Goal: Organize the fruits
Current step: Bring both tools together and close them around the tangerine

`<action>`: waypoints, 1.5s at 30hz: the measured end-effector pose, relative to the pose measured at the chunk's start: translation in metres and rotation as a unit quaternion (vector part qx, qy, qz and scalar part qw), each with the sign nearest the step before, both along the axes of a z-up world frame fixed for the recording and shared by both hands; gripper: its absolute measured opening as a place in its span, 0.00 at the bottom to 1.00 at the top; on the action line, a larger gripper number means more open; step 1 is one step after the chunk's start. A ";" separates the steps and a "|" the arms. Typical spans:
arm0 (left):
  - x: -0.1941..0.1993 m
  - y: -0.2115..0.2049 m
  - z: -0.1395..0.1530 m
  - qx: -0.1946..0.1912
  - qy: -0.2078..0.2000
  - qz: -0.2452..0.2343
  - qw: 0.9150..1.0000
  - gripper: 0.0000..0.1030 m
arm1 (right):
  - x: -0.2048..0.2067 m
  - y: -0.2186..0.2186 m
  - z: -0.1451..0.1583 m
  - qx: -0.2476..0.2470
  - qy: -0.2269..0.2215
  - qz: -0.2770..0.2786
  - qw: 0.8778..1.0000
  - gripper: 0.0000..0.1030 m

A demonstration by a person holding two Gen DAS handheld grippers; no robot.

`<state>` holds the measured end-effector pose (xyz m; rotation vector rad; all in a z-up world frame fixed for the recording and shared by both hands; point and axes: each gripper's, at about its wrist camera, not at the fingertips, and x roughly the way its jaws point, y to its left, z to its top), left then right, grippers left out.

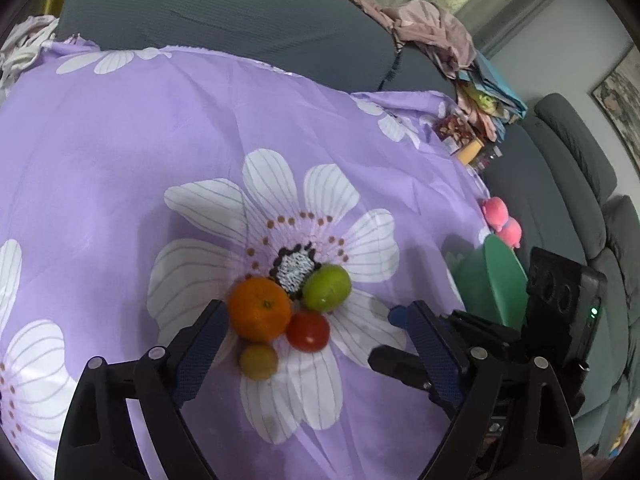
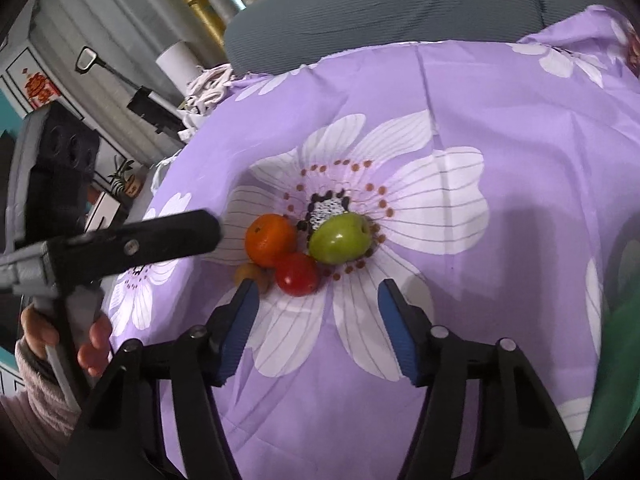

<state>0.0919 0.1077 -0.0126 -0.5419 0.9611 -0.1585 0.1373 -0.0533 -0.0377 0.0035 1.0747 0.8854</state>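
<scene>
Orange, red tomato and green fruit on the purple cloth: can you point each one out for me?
orange (image 1: 260,308), left wrist view, middle of its peel.
red tomato (image 1: 308,331), left wrist view, centre of its skin.
green fruit (image 2: 340,239), right wrist view, middle of its side.

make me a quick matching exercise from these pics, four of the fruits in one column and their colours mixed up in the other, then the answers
Things:
1. mandarin
2. tomato
3. apple
4. small fruit nearest the left gripper's fingers

Colours:
A. green
B. yellowish brown
C. orange
D. red

Pairs: 1-C, 2-D, 3-A, 4-B

All four sit clustered on the purple flowered cloth.
</scene>
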 end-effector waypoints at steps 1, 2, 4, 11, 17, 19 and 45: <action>0.001 0.001 -0.002 0.003 0.003 0.002 1.000 0.87 | 0.001 0.000 -0.001 -0.001 0.000 -0.001 1.000 0.59; 0.003 0.002 -0.003 0.007 0.008 0.003 1.000 0.84 | 0.003 0.001 -0.002 -0.005 0.001 -0.005 1.000 0.58; 0.004 0.002 -0.006 0.010 0.011 0.001 1.000 0.77 | 0.010 -0.001 -0.004 -0.008 0.004 -0.014 1.000 0.57; 0.006 0.004 -0.012 0.016 0.023 0.001 1.000 0.76 | 0.013 -0.002 -0.005 -0.001 0.010 -0.009 1.000 0.55; 0.009 0.004 -0.015 0.025 0.032 0.000 0.999 0.75 | 0.010 0.003 -0.004 0.000 0.009 0.003 1.000 0.52; 0.012 0.004 -0.018 0.032 0.036 -0.002 0.999 0.73 | 0.008 0.004 -0.004 0.002 0.009 0.011 1.000 0.51; 0.024 0.011 -0.031 0.009 0.076 -0.021 0.997 0.47 | 0.013 0.096 -0.017 -0.075 -0.054 0.132 0.987 0.43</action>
